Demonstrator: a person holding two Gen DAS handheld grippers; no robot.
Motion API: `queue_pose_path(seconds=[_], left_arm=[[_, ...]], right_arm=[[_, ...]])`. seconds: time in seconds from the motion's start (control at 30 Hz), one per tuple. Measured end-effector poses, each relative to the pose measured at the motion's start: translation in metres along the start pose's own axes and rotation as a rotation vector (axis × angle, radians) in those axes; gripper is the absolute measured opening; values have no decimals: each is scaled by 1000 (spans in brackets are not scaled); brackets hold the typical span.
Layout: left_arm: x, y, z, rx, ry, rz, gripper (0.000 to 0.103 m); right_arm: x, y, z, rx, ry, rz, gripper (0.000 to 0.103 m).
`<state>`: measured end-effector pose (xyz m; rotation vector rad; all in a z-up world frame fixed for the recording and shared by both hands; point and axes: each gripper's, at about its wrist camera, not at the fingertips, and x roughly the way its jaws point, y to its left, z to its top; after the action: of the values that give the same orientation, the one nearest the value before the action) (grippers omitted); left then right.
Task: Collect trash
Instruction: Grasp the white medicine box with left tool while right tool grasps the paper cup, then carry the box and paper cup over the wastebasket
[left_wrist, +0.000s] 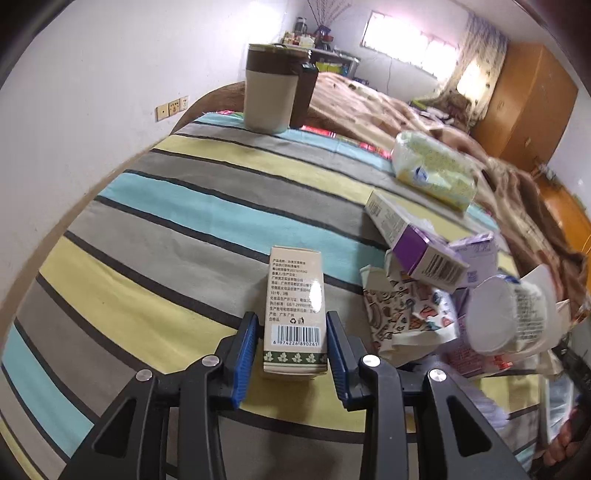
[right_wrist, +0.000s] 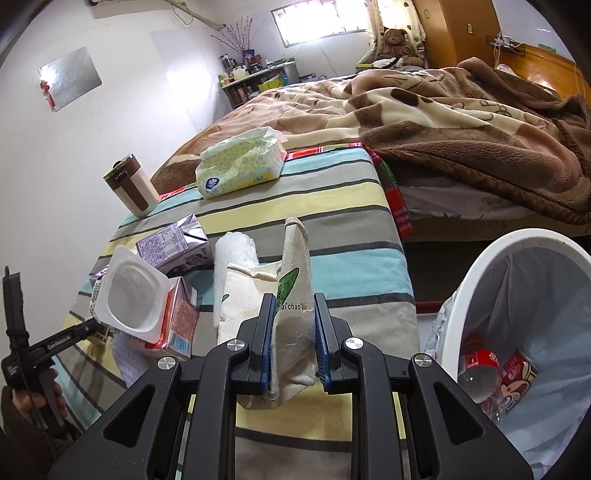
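The left gripper (left_wrist: 291, 343) clamps a tan carton (left_wrist: 294, 314) (barcode facing up) above the striped cloth (left_wrist: 155, 206); the right gripper (right_wrist: 294, 339) pinches a crumpled paper bag (right_wrist: 293, 291); beside it stands the white bin (right_wrist: 476, 295); farther off, a tissue pack (right_wrist: 242, 162).

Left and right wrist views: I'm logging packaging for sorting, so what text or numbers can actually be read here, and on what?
"6 974226 890261": under the barcode on the beige box clamped in the left tool.
"ai'chao'liu": on the white paper bag clamped in the right tool; its first letter is hidden.
Chinese print on the beige box: too small to read.
Purple cartons, yogurt cup, red can in the bin: blurred.
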<state>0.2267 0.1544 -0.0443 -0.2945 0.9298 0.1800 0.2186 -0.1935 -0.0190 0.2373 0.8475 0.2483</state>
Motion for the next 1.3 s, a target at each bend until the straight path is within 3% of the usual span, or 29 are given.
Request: queue_pose_path(seconds=[0.17,0.27,0.53,0.77,1.07,1.3], left_arm=[[7,-6,2,33,-1,53,37],[4,-10,0,54,-10,50,31],[-23,-11,-7,20,-41,-40,31],[-69,-38,-13,69,-116,-132,31],[-111,-103,-30,200,-159,-259,31],[-124,-155,-51,292,-148,-342,31]], right_arm=[[-1,1,-1,-2,-1,0,20],[-3,0,-2,-3,-4,0,20],[-18,-2,-4,-2,-36,3,20],[-45,-7,-5,9,-90,-6,20],[-82,-24,-10,31,-156,-30,20],[-105,-46,-15,64,-189,-72,20]])
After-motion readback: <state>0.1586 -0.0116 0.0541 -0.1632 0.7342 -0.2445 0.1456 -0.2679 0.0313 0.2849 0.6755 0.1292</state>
